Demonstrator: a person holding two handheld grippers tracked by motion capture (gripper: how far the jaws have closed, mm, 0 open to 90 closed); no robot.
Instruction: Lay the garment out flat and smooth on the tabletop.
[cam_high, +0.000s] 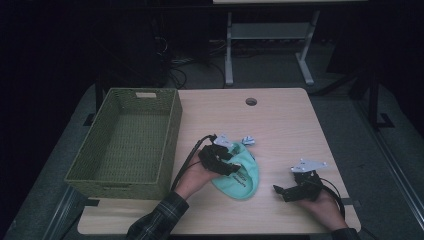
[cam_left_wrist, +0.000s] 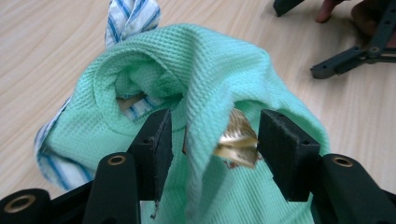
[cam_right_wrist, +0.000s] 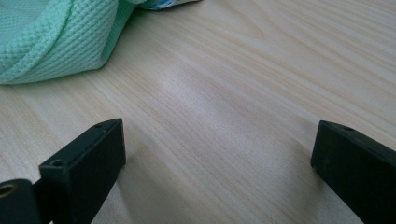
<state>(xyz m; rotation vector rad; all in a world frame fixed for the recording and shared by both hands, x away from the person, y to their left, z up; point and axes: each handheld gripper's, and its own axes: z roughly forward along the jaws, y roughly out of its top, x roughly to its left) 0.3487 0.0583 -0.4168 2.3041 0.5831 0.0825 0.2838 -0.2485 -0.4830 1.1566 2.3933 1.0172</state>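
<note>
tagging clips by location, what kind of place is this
Probably a lab or workshop set up for recording, not a home. A pale wooden table with a cable hole stands on a grey floor, loose cables trail behind it beside a metal bench frame, and a woven green basket sits on the table.

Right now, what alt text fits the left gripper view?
A crumpled mint-green cloth lies on the wooden table, a fold rising between the left tool's parted black jaws. A blue-striped cloth peeks from behind it.

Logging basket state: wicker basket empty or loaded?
Empty. The basket shows bare woven floor in the high view; the green cloth lies outside it on the table.
</note>
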